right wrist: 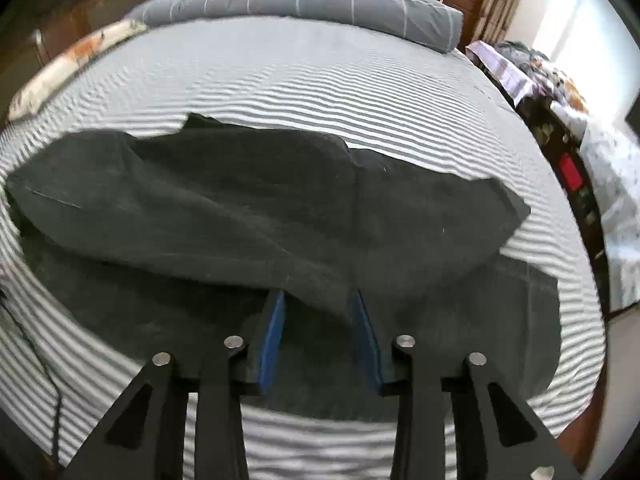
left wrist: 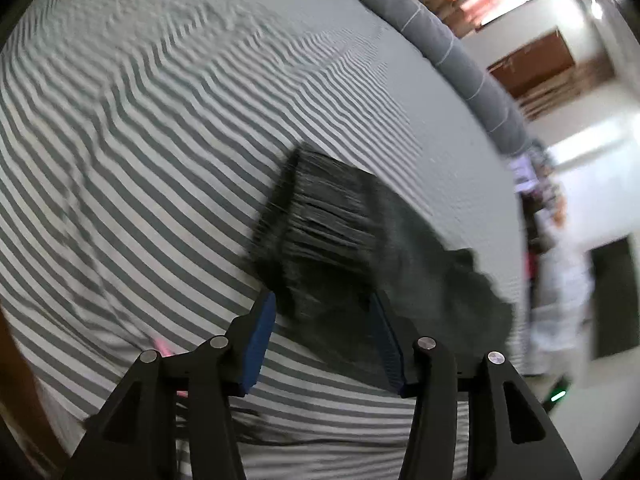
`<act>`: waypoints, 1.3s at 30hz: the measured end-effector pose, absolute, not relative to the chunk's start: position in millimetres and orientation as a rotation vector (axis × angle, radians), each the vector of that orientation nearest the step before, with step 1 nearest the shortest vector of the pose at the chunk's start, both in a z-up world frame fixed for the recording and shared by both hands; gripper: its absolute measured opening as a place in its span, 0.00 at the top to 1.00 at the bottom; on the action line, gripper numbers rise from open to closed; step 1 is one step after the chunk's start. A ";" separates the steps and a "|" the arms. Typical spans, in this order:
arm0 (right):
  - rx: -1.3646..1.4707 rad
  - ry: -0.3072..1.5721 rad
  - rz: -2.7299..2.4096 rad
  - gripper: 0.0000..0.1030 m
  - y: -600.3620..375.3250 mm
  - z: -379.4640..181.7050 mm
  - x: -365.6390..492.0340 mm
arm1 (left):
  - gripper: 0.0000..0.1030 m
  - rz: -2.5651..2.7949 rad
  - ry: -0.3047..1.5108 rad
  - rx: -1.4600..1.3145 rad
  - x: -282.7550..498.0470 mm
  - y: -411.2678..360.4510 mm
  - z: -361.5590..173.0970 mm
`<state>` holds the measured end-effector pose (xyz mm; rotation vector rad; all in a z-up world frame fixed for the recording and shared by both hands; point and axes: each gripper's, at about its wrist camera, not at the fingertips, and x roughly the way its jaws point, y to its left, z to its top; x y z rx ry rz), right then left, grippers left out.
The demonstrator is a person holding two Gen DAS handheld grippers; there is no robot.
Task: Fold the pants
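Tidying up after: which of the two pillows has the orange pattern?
The cream pillow at the left edge of the bed; the long pillow along the far end is grey with thin lines.

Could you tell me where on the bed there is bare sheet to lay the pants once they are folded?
The striped sheet is bare between the dark pants and the grey bolster, out to the floral pillow. The near edge is crowded: the pants spread across it under both grippers.

dark pants (right wrist: 248, 208) of matt, slightly fuzzy cloth on a striped woven bedsheet (right wrist: 360, 92). gripper fingers (right wrist: 224, 400) of matt black plastic with shiny metal pins and blue ribbed pads (right wrist: 272, 336).
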<state>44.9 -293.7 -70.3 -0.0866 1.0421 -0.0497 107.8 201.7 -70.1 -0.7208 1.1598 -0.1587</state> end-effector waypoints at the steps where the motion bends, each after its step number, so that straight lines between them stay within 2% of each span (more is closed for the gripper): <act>1: -0.049 1.039 -0.044 0.65 -298.4 -69.1 39.7 | 0.51 -0.176 1.169 -0.761 108.9 200.7 -72.9; 11: 0.439 1.038 -0.022 0.63 -342.8 -94.7 3.6 | 0.51 -0.122 1.252 -1.000 144.7 183.2 -116.6; 18: 0.785 1.004 -0.005 0.62 -362.9 -143.1 28.8 | 0.51 -0.073 1.226 -1.004 161.7 178.5 -126.6; 22: 0.910 0.982 0.004 0.66 -360.4 -164.7 42.9 | 0.52 -0.054 1.198 -0.983 167.1 177.1 -130.8; 26: 1.007 0.913 -0.016 0.71 -368.8 -173.0 53.5 | 0.59 -0.044 1.189 -0.971 170.6 178.5 -136.4; 28: 1.035 0.892 -0.034 0.78 -374.9 -173.5 59.2 | 0.66 -0.037 1.187 -0.966 171.2 179.6 -138.0; 30: 1.052 0.881 -0.034 0.88 -381.4 -173.1 64.8 | 0.81 -0.025 1.187 -0.960 170.3 181.6 -140.0; 31: 1.056 0.872 -0.039 0.90 -383.8 -171.7 68.5 | 0.84 -0.018 1.184 -0.961 170.6 183.0 -140.5; 39: 0.953 0.800 -0.061 0.94 -382.6 -132.4 87.3 | 0.86 -0.071 1.145 -0.886 196.0 176.6 -112.4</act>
